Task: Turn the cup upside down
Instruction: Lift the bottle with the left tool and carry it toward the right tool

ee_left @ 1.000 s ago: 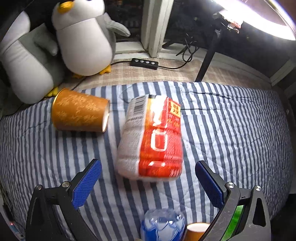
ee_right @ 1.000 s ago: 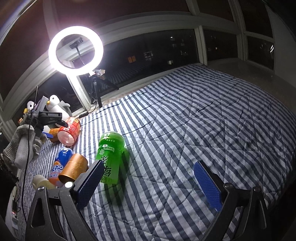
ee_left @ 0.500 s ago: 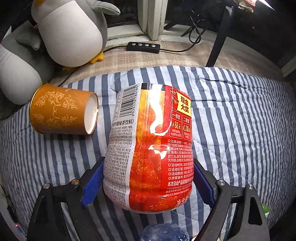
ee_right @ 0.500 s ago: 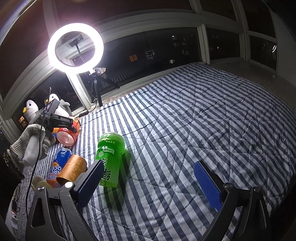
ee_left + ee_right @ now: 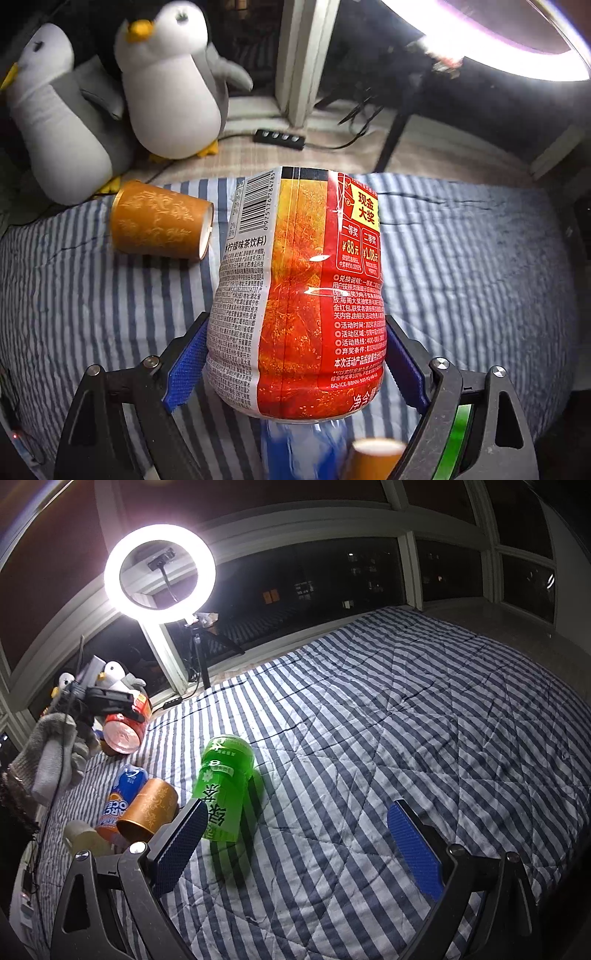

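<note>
My left gripper (image 5: 293, 363) is shut on a red and white plastic cup (image 5: 299, 291) with a printed label, its blue pads pressed on both sides, holding it above the striped bedspread (image 5: 461, 277). The same red cup (image 5: 125, 723) in the left gripper shows far left in the right wrist view, lifted off the bed. My right gripper (image 5: 295, 845) is open and empty above the bed. A green cup (image 5: 225, 786) stands mouth down just ahead of its left finger.
An orange paper cup (image 5: 159, 225) lies on its side left of the red cup. Two plush penguins (image 5: 170, 81) sit behind it. A blue cup (image 5: 125, 790) and another orange cup (image 5: 147, 808) lie near the green one. A ring light (image 5: 160, 572) stands at the window.
My left gripper closed on the red cup and lifted it off the bed, tilting it up. The right gripper stayed nearly still.
</note>
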